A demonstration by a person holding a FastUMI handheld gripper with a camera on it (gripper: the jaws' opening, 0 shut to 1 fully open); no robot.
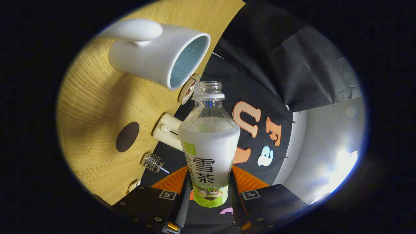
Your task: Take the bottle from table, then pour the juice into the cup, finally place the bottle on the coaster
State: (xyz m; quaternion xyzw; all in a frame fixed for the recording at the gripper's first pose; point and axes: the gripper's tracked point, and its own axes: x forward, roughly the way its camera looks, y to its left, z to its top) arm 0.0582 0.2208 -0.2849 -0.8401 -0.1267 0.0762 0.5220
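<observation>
Gripping one clear plastic bottle at its matte label, your gripper has both fingers pressed on its sides. The uncapped, threaded neck points toward one smooth white cup, its mouth just beside the rim. One dark oval coaster lies on the wood-grain table.

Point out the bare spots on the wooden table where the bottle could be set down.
Gripper shut on bottle. Table: bare wood between white cup and dark coaster, and beyond the coaster from the bottle. Crowded along the table's edge: cream cylinder, wire coil piece, small round item.
</observation>
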